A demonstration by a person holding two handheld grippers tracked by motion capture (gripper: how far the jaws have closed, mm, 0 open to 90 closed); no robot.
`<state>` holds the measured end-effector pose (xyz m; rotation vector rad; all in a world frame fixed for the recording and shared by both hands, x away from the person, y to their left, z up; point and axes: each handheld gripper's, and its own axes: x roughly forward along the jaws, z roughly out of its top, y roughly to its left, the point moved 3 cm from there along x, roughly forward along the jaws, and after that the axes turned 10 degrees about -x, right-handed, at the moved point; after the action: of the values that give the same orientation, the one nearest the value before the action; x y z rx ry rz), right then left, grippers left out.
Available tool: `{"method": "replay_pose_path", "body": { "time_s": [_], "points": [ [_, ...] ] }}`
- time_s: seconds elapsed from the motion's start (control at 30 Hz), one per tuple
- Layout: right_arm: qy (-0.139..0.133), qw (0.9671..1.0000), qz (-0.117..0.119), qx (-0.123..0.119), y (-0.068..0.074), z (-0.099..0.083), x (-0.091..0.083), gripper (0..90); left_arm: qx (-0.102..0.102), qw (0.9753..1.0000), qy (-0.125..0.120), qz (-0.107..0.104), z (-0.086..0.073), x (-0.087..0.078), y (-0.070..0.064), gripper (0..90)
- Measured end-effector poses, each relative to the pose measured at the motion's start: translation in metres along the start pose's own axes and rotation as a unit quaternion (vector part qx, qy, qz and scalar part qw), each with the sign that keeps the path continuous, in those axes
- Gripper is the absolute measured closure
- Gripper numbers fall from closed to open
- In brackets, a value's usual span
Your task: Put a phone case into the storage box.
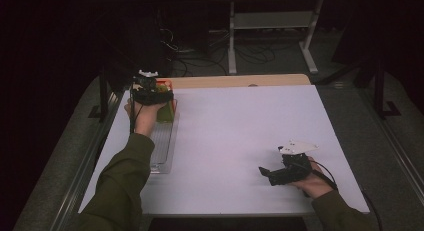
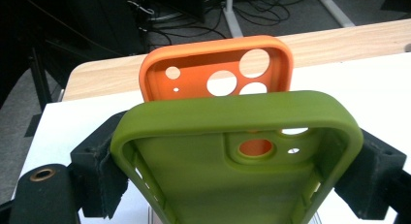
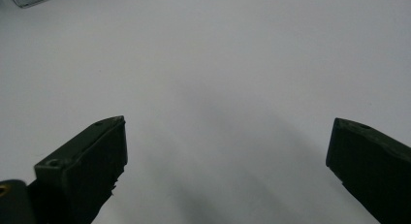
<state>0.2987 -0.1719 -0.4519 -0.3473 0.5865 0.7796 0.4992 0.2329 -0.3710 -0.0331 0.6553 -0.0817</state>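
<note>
At the desk's near right, the right gripper (image 1: pixel 266 174) rests low over the bare white top, its jaws spread wide with nothing between them. Along the left edge lies a clear ribbed tray (image 1: pixel 162 147); its near part is bare. At the tray's far end the left gripper (image 2: pixel 232 161) clamps a green phone case (image 2: pixel 213 180) by its two long sides, open side toward the camera. Just beyond it, an orange phone case (image 2: pixel 194 71) stands tilted, its camera holes showing. The white desk (image 1: pixel 240 131) ends in a wooden strip (image 1: pixel 235 81); behind it, a dark room with floor cables (image 1: pixel 250 53) and a white frame (image 1: pixel 272 21).
</note>
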Motion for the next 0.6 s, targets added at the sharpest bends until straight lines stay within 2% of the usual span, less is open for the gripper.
{"method": "replay_pose_path", "body": {
  "time_s": [0.17, 0.33, 0.5, 0.53, 0.6],
  "points": [
    [-0.001, 1.0000, 0.001, 0.000, 0.000, 0.000, 0.000, 0.8, -0.006, 0.9999, -0.001, 0.011, -0.002, 0.007, 0.000, 13.1],
    [-0.001, 1.0000, 0.001, 0.000, 0.000, 0.000, 0.000, 0.8, 0.004, 0.9998, -0.004, 0.018, -0.002, 0.011, 0.000, 12.9],
    [-0.001, 1.0000, 0.001, 0.000, 0.000, 0.000, 0.000, 0.8, -0.007, 0.9998, -0.013, 0.016, -0.002, 0.014, 0.000, 12.3],
    [-0.001, 1.0000, 0.001, 0.000, 0.000, 0.000, 0.000, 0.8, -0.001, 0.9998, -0.013, 0.018, -0.002, 0.014, 0.001, 11.5],
    [-0.002, 1.0000, 0.001, -0.001, 0.000, 0.000, 0.000, 0.8, -0.004, 0.9998, -0.016, 0.013, -0.002, 0.014, 0.001, 9.0]
  ]
}}
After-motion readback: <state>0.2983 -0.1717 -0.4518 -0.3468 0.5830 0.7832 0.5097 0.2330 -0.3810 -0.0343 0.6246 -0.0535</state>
